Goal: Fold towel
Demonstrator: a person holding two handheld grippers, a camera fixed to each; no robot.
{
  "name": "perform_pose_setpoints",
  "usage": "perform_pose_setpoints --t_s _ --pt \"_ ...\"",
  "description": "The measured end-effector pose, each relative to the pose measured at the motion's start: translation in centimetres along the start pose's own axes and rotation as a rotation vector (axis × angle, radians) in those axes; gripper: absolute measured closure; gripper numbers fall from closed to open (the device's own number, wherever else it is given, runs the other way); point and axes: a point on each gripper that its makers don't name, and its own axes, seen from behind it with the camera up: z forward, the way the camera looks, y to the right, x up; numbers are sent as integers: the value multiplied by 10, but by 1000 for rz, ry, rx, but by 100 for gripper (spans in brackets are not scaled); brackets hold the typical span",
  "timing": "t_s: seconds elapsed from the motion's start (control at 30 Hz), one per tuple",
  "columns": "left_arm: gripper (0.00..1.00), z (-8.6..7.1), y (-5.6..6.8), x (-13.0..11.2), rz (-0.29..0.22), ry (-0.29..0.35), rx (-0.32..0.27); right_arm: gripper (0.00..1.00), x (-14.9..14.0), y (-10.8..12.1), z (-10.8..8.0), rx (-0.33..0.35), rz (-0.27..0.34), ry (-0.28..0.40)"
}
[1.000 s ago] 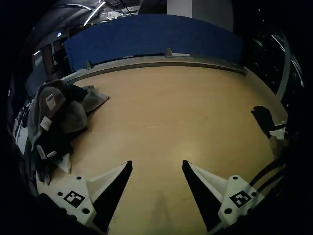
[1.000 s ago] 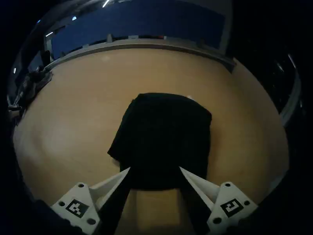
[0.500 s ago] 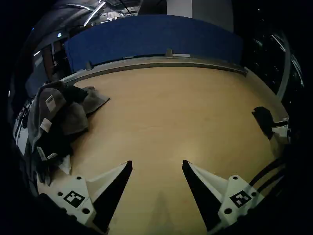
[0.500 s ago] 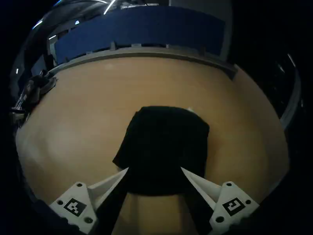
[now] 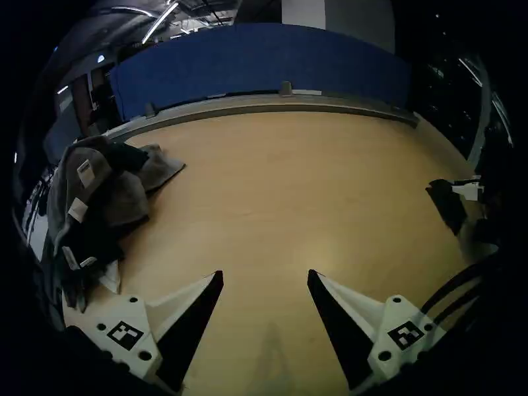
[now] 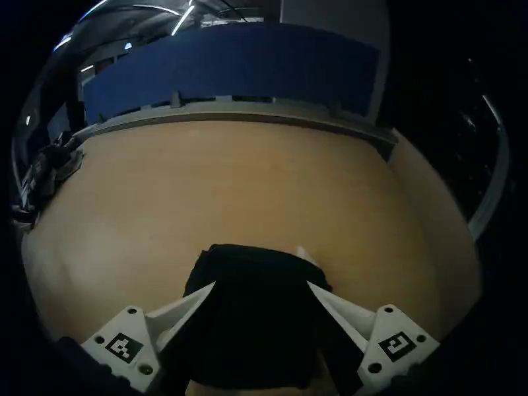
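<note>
A folded black towel point(image 6: 254, 317) lies flat on the wooden table point(image 6: 231, 185), low in the right gripper view. My right gripper point(image 6: 261, 285) stands open over it, its fingers spread across the towel's far edge, not pressing on it. A small white tag point(image 6: 303, 254) peeks out at the towel's far right corner. In the left gripper view my left gripper point(image 5: 264, 274) hangs open above bare wood, nothing between its fingers. At that view's far right edge the right gripper point(image 5: 465, 195) is seen beside a dark bit of the towel point(image 5: 445, 201).
A heap of grey and dark towels point(image 5: 99, 191) with white tags sits at the table's left edge, also seen far off as the heap point(image 6: 53, 165) in the right gripper view. A blue partition point(image 5: 264, 63) runs behind the table's raised back rim point(image 5: 264, 104).
The black towel has slid down and closer in the right gripper view as that gripper tilted up over it. In the left gripper view the right gripper has shifted upward. My left gripper is unmoved.
</note>
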Motion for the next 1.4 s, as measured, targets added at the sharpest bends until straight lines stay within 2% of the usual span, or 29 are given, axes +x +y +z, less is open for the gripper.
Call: perform_pose_setpoints --t_s 0.27,0.47,0.6,0.87,1.1,1.2,1.4 --pt "5 1 -5 -3 -1 -7 11 13 -21 -4 25 14 -5 -68" --pt "5 1 -7 -4 -1 -8 16 12 -24 -4 29 25 -1 -78" --pt "5 2 -7 -1 -2 -5 13 13 -8 -5 17 33 19 -34" --pt "5 3 -6 4 1 3 4 8 25 -4 -21 29 39 80" --pt "5 2 -4 9 0 13 -3 5 36 -1 -42 12 55 127" --pt "5 2 -4 9 -1 14 -4 0 41 -3 -49 12 66 152" --pt "5 1 -4 11 -3 20 -5 0 46 -9 -59 5 79 188"
